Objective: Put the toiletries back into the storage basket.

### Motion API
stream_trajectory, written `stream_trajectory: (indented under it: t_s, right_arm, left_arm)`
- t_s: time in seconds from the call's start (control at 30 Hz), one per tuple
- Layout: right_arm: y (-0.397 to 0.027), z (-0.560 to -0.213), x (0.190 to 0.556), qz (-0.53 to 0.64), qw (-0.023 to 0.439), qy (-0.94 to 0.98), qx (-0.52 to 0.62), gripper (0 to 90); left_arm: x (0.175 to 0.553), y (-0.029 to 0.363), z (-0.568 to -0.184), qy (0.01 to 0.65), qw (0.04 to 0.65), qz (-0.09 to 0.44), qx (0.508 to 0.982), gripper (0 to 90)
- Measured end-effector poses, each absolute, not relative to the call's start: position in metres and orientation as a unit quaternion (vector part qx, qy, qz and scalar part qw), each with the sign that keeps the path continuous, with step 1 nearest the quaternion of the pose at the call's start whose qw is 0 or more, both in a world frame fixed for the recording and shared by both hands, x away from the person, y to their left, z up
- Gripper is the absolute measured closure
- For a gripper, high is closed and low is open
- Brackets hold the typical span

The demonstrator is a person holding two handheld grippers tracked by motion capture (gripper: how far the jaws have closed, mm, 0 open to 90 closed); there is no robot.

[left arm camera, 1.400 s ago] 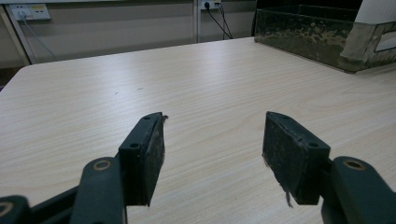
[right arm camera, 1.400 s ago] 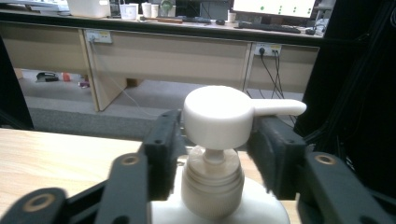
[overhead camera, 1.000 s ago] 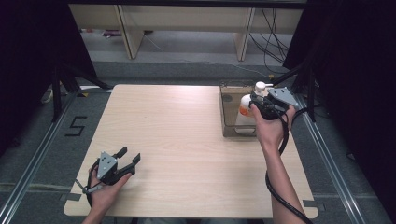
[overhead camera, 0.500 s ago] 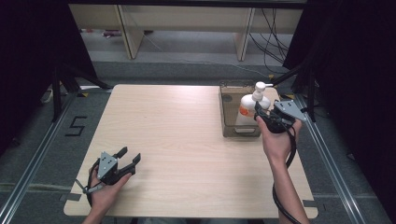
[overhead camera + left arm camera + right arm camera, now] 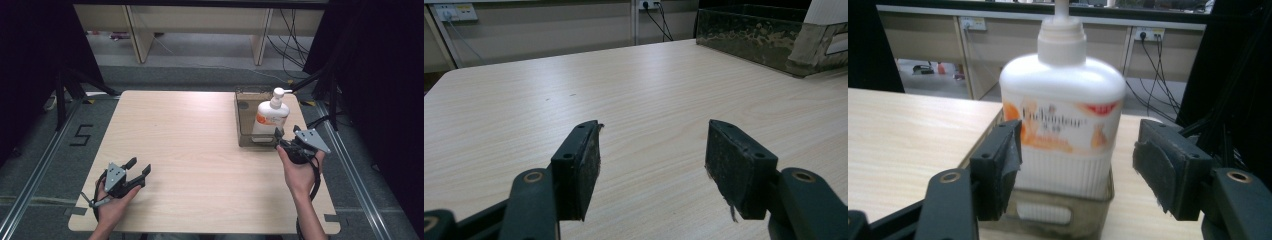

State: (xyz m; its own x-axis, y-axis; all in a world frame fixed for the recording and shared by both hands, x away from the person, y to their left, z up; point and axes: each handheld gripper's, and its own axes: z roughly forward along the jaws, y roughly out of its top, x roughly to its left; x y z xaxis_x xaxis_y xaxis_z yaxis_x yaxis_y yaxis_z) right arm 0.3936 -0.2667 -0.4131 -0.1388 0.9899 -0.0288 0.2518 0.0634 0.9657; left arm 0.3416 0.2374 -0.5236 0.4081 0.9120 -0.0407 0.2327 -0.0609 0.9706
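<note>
High view: pale wooden table (image 5: 200,145), grey floor (image 5: 45,165).

Even overhead light on desk (image 5: 200,135) in high view; tone flat, no hard shadows. Black surround left and right, detail lost there. Soft overall, low sharpness. Faint shadow under left claw (image 5: 140,172). In left gripper view, bright, wood grain crisp mid-frame, pads (image 5: 579,167) near lens slightly soft, far wall blurred. In right gripper view, white bottle (image 5: 1063,120) near blown out at shoulder, label print soft, mild glare; background out of focus, right edge dark.
</note>
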Motion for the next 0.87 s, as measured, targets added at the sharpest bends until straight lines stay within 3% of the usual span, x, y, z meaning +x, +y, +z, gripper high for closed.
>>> stream_trajectory:
  t_s: [0.57, 0.77, 0.87]
  right_arm:
    - [-0.281, -0.481, 0.356, 0.439, 0.386, 0.624, 0.519, 39.4]
    - [-0.277, -0.494, 0.348, 0.435, 0.37, 0.627, 0.53, 39.6]
    - [-0.278, -0.496, 0.35, 0.431, 0.385, 0.632, 0.517, 39.3]
  left_arm:
    - [0.342, 0.237, -0.524, 0.437, 0.526, 0.322, 0.654, 38.4]
    - [0.342, 0.238, -0.524, 0.437, 0.528, 0.321, 0.654, 38.4]
    - [0.342, 0.238, -0.524, 0.437, 0.527, 0.32, 0.654, 38.4]
